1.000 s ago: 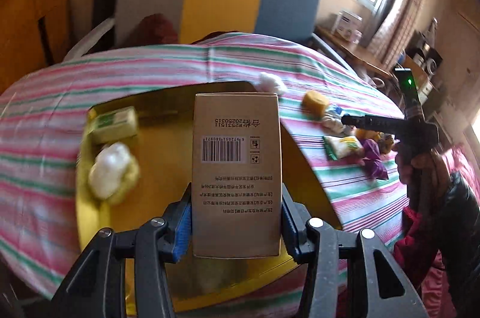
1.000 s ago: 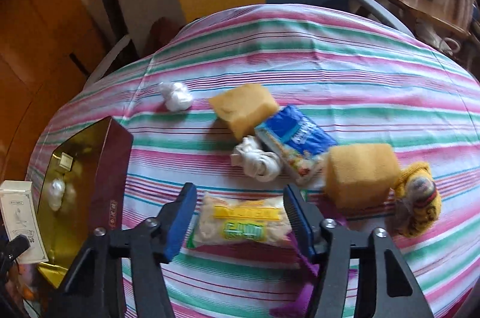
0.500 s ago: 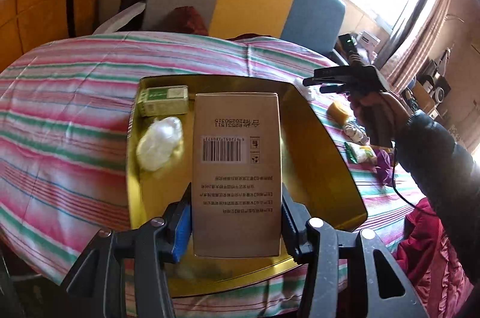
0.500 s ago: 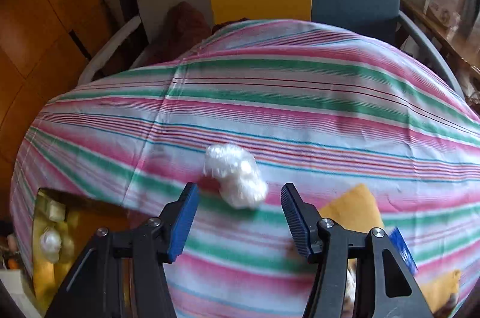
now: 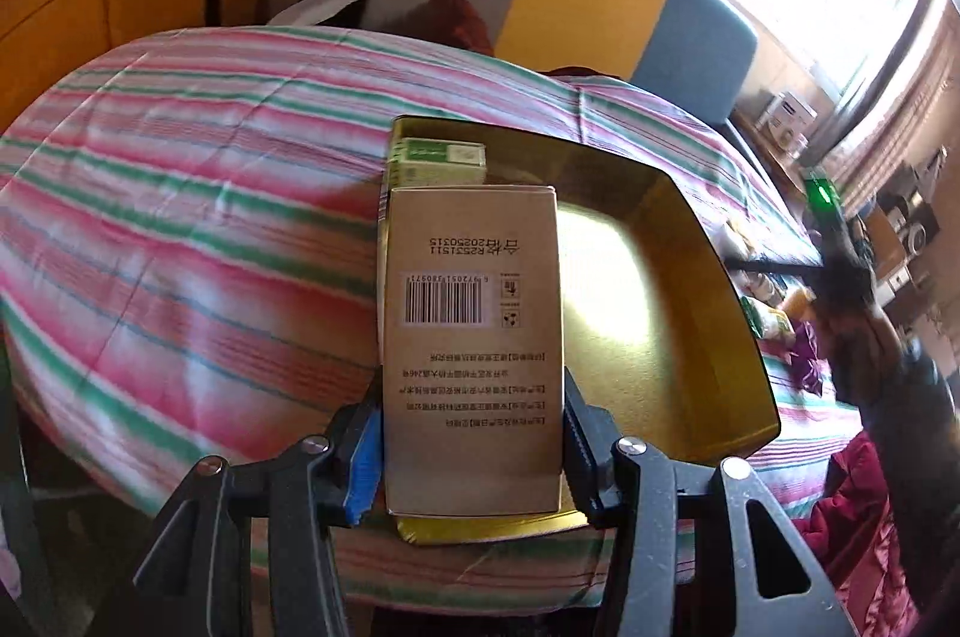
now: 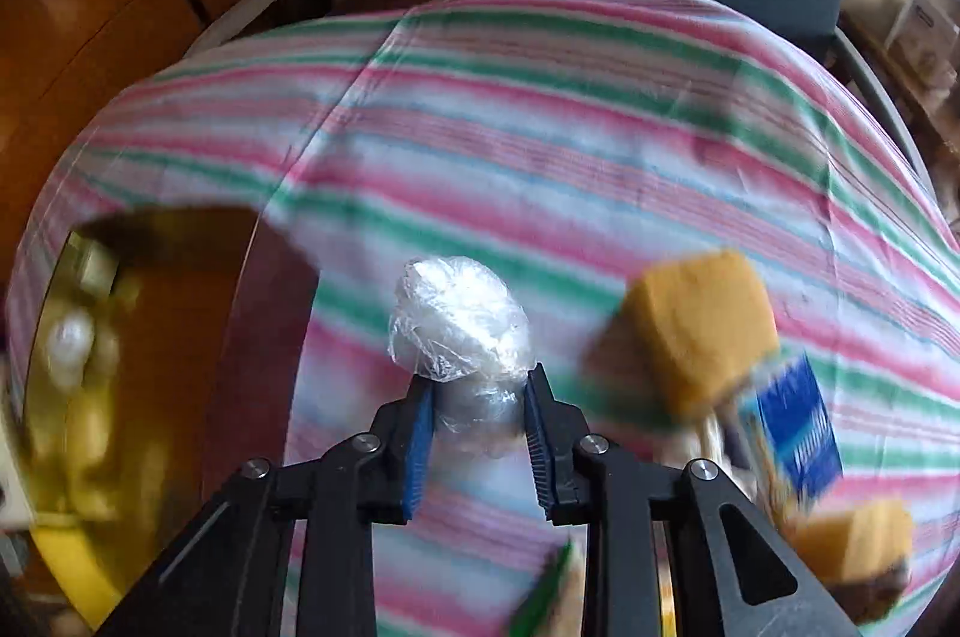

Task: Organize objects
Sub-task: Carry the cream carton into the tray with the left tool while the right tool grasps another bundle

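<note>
Left wrist view: looks forward along the left tongs (image 5: 474, 448), down and across the table (image 5: 180, 193) from its near edge, close above the gold tray (image 5: 690, 277). Right wrist view: looks along the right tongs (image 6: 480, 433), close over the table (image 6: 540, 126) mid-area, facing the far chair. Shared: the gold tray (image 6: 156, 337), striped cloth, tricolour chair.

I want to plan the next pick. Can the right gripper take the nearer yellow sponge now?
Probably not: the right gripper is already shut on the plastic-wrapped bundle. The yellow sponge itself lies uncovered beside it.
</note>
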`<state>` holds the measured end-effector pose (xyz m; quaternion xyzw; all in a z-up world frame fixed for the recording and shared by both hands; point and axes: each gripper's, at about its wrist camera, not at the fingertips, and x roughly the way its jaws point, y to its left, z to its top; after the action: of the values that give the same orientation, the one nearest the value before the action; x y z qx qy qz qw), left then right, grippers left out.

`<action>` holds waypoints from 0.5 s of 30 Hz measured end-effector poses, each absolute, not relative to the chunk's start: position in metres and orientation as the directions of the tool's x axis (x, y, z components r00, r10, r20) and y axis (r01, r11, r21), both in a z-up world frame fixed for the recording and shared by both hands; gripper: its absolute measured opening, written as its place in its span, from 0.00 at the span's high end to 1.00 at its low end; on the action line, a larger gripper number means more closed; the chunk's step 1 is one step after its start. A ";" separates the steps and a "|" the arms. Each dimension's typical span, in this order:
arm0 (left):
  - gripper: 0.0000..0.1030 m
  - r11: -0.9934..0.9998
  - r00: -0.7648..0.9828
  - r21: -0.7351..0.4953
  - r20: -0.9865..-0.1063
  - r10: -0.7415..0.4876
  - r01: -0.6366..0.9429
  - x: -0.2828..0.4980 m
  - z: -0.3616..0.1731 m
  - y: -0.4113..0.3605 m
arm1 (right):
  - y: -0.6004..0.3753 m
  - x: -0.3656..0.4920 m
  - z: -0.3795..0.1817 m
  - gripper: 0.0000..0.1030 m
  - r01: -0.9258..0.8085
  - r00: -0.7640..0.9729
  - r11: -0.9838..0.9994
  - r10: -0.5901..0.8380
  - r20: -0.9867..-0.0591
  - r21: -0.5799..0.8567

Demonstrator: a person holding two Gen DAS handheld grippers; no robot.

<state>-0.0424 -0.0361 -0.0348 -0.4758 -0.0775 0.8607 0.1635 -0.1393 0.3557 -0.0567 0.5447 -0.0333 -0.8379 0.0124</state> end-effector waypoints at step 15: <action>0.51 -0.962 -0.377 -0.184 -0.892 0.250 -0.203 -0.063 -0.051 0.005 | 0.358 -0.053 -0.073 0.72 0.038 -0.415 -0.998 -0.067 -0.907 0.056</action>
<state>-0.0626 0.0047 -0.0506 -0.5412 -0.0218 0.8294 0.1367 -0.0532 0.3578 -0.0729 0.5397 -0.0134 -0.8411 0.0312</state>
